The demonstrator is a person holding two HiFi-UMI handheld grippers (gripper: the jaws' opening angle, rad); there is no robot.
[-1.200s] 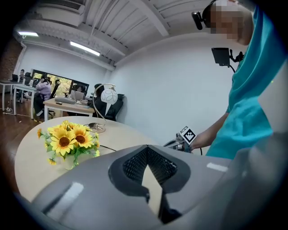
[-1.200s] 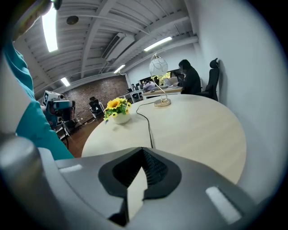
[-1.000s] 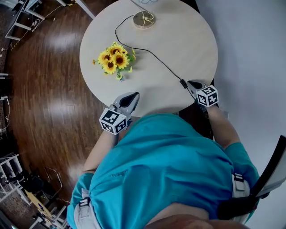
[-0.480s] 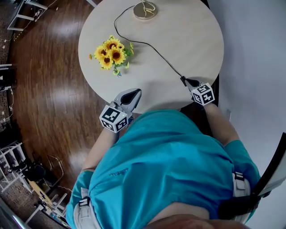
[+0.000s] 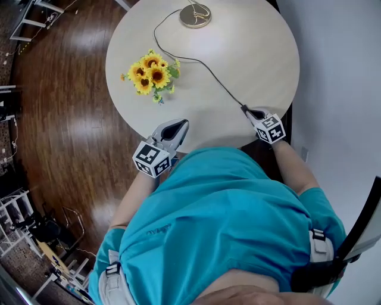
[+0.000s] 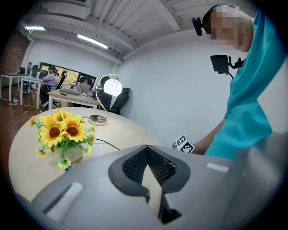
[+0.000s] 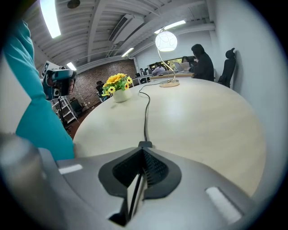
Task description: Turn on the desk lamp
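Lamp (image 5: 194, 15) at far edge of round worktop (image 5: 256, 53), well apart from both tools. Globe reads bright in both tool views, so prob. lit already.

Cord (image 5: 202, 71) runs from the base across the top, past the sunflowers (image 5: 152, 72), to an inline switch (image 7: 145, 144) near the front edge.

R tool (image 7: 143, 150): jaws nearly together, thin dark line of cord pinched between them, tips touching the switch. L tool (image 6: 147, 148): jaws together, nothing in them, hovering at the near rim, away from the cord.

Handling, my read: lamp is top-heavy on a thin stem w/ fragile globe, so don't tug. Cord is light, limp and slides on the smooth top. Switch is small, hard plastic; take hold at the switch body, not the wire.
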